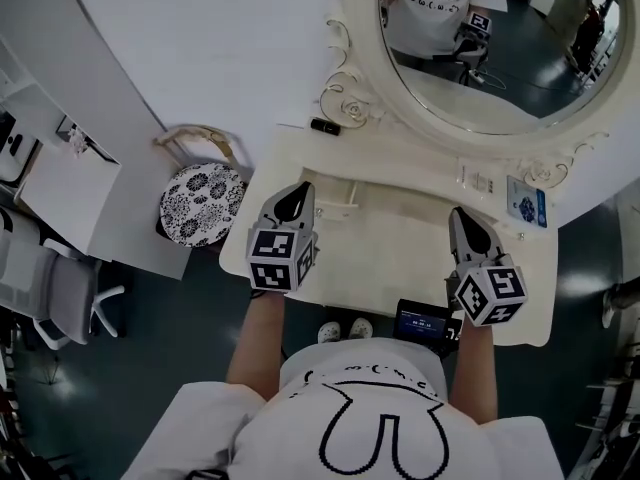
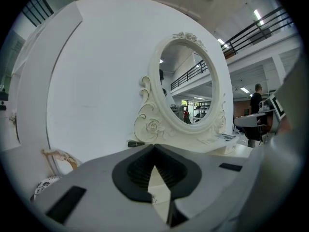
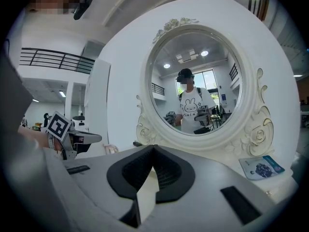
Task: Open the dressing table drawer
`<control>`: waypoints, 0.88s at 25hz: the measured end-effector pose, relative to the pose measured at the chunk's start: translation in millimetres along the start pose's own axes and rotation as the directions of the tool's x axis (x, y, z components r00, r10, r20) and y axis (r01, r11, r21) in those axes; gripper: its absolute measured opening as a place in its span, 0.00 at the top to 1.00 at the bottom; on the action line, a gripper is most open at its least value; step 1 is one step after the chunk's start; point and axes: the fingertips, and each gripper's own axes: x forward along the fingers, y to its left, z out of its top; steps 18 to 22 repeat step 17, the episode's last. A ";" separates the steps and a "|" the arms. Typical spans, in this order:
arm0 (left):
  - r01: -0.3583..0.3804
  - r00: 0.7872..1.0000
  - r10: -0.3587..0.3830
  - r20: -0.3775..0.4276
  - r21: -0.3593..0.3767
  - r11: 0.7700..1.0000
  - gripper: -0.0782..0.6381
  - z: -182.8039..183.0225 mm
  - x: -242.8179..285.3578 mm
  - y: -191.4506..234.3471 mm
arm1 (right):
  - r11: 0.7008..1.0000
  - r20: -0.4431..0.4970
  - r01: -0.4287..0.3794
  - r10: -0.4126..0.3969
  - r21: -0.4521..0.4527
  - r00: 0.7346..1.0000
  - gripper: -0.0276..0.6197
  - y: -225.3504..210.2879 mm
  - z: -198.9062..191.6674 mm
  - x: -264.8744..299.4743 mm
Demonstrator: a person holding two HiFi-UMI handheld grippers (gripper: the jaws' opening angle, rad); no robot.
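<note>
The cream dressing table [image 1: 260, 238] with its oval mirror [image 1: 470, 108] stands in front of me in the head view. My left gripper [image 1: 297, 200] hovers over the left part of the tabletop, jaws shut and empty. My right gripper [image 1: 462, 218] hovers over the right part, also shut on nothing. In the left gripper view the left gripper [image 2: 154, 146] has its black pads together, pointing at the mirror [image 2: 186, 88]. The right gripper [image 3: 153, 147] looks the same in the right gripper view, facing the mirror [image 3: 198, 88]. I cannot make out the drawer front in any view.
A small black object [image 1: 325, 126] lies at the table's back left by the mirror frame. A blue-printed card [image 1: 526, 202] lies at the right. A round patterned stool [image 1: 202, 203] stands left of the table. A black device with a screen [image 1: 425, 321] shows at the front edge.
</note>
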 end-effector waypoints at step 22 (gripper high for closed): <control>0.023 0.997 -0.026 0.072 0.049 0.999 0.87 25.8 -9.4 -12.8 | 1.000 0.034 -0.002 0.003 -0.029 0.999 0.97 0.8 16.4 4.1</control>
